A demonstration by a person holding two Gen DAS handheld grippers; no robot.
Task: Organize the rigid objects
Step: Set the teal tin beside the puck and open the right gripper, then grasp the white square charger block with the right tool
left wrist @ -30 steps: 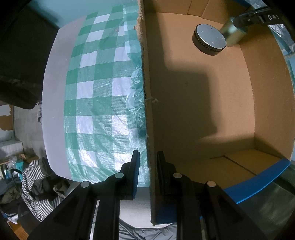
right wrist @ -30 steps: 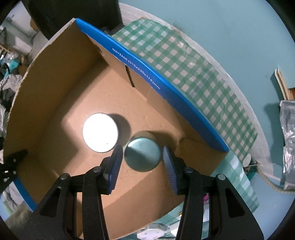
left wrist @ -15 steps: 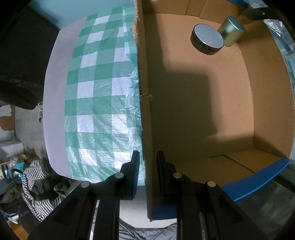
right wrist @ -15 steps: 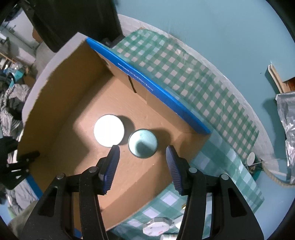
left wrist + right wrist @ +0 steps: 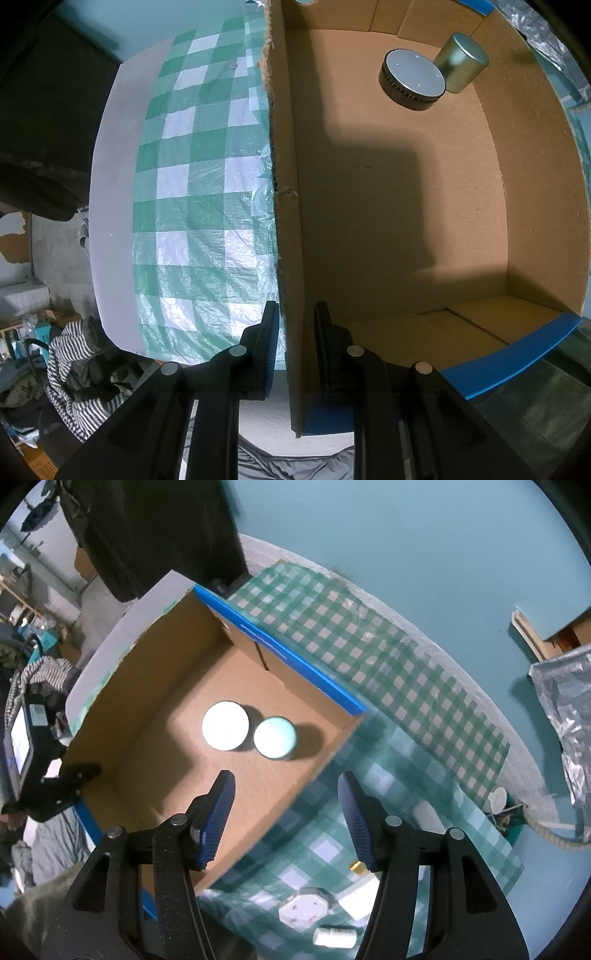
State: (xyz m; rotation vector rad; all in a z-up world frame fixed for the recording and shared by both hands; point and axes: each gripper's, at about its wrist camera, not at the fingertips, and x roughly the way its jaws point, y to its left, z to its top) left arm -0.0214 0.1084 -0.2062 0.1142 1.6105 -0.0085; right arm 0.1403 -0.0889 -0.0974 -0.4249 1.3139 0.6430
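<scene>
Two round items stood inside the cardboard box [image 5: 155,716], touching side by side on its floor near the blue-edged wall: a flat disc-shaped puck [image 5: 225,725] and a taller metal tin [image 5: 275,737]. Left claw [image 5: 291,328] was pressed together on the box's side wall, one finger outside and one inside. Right claw [image 5: 286,805] hung above the box's corner, spread, its jaws having just been opening, nothing between them. Box rested on a green checked cloth [image 5: 388,672] covering the surface.
</scene>
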